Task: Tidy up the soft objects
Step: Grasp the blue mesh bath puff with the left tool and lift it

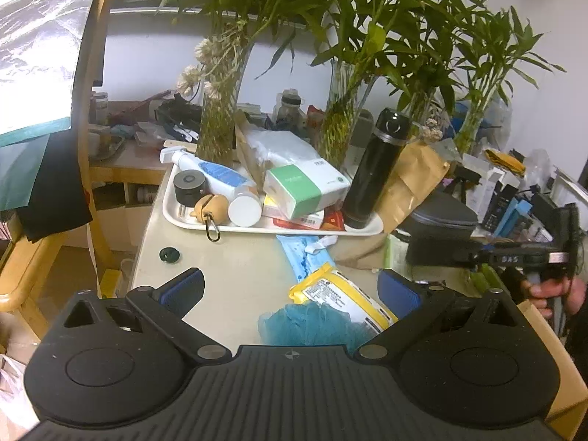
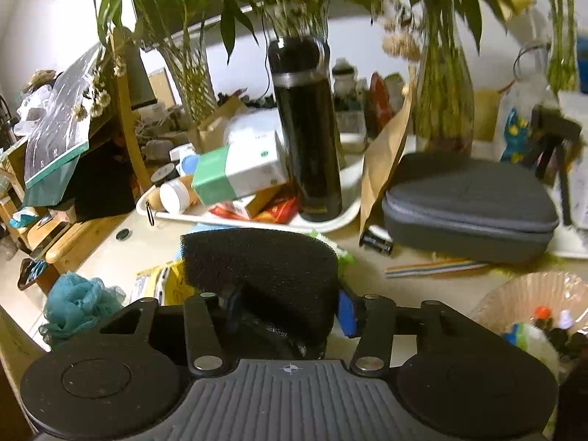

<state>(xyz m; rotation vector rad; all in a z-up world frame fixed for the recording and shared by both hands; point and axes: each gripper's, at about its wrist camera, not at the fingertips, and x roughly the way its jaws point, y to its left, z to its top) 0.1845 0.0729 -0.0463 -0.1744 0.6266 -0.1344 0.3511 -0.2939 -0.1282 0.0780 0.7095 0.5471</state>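
Observation:
My right gripper (image 2: 286,305) is shut on a black foam sponge (image 2: 264,261) and holds it above the tabletop; only its right blue pad (image 2: 346,314) shows beside the foam. My left gripper (image 1: 292,290) is open, its blue pads (image 1: 183,286) wide apart over the beige table. Between and just below them lie a teal mesh bath pouf (image 1: 312,323) and a yellow wipes packet (image 1: 341,297). The pouf (image 2: 79,303) and the packet (image 2: 165,283) also show left of the sponge. A blue mask packet (image 1: 301,253) lies beyond the wipes.
A white tray (image 1: 183,217) holds a black flask (image 1: 375,169), a green-white box, bottles and a black puck. Vases of bamboo stand behind. A grey zip case (image 2: 466,202) lies at right, a ribbed glass bowl (image 2: 533,294) at near right. A hand (image 1: 555,290) shows at the right edge.

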